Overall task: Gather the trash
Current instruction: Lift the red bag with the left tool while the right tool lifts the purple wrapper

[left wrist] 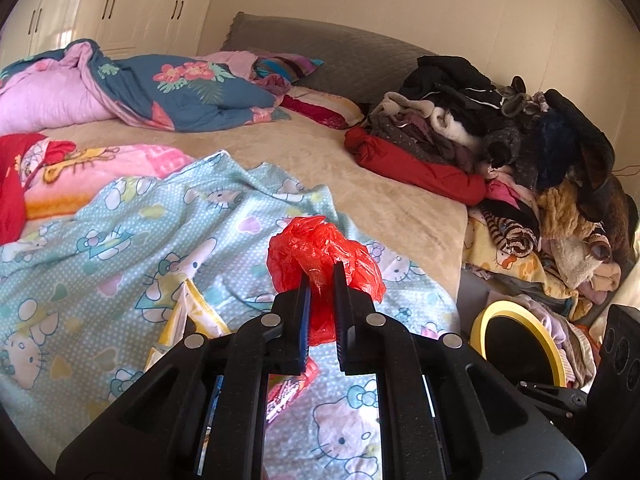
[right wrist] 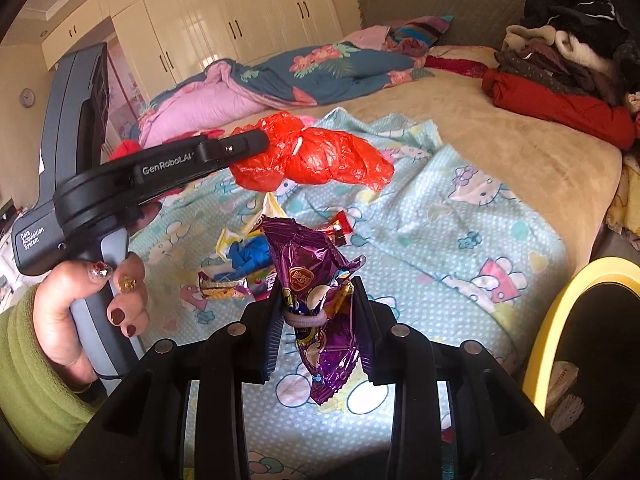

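Note:
My left gripper (left wrist: 321,274) is shut on a crumpled red plastic bag (left wrist: 320,252) and holds it above the Hello Kitty sheet (left wrist: 120,248). In the right wrist view the left gripper (right wrist: 266,140) holds the same red bag (right wrist: 320,156) in the air. My right gripper (right wrist: 316,292) is shut on a purple foil snack bag (right wrist: 312,276) tied with a hair band, held above the sheet (right wrist: 460,248). Several wrappers (right wrist: 240,260) and a blue glove lie on the sheet beyond it. A wrapper (left wrist: 288,392) shows under the left gripper.
A yellow-rimmed black bin (right wrist: 592,340) stands at the bed's right side, also in the left wrist view (left wrist: 516,344). A clothes pile (left wrist: 500,140) covers the bed's right part. A blue and pink quilt (left wrist: 140,92) lies at the far left. Wardrobes (right wrist: 224,20) stand behind.

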### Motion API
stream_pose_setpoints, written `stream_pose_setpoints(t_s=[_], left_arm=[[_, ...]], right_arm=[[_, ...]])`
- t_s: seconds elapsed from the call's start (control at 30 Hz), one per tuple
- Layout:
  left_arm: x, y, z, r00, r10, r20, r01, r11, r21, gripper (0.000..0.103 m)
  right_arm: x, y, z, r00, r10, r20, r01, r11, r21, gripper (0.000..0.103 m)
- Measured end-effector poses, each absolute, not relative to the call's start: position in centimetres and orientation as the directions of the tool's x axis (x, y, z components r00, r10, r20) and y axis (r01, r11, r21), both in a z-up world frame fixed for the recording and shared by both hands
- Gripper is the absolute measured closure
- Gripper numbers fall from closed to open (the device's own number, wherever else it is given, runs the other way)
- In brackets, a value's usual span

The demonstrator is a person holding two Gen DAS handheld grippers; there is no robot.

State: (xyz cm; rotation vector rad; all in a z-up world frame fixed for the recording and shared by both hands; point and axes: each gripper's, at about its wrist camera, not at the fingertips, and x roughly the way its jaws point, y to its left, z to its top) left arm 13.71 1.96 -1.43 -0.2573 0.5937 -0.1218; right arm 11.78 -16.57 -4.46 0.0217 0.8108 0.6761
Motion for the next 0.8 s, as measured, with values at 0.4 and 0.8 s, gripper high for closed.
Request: stream_pose_setpoints(t_s=[0.4, 0.8], left_arm=[[13.0, -0.2, -0.5, 0.826, -0.203, -0.526, 0.069, 0.962, -0.263, 0.098], [12.7, -2.8, 0.9, 0.83, -0.231, -0.508, 0.12, 0.963, -0.243, 0.098]], right_arm=[[11.9, -20.4, -3.3, 0.542, 0.545, -0.64, -0.49, 0.824, 0.287, 0.073], [12.2, -24.1, -2.0, 0.599, 0.53, -0.6, -0.433, 0.845, 0.314, 0.073]])
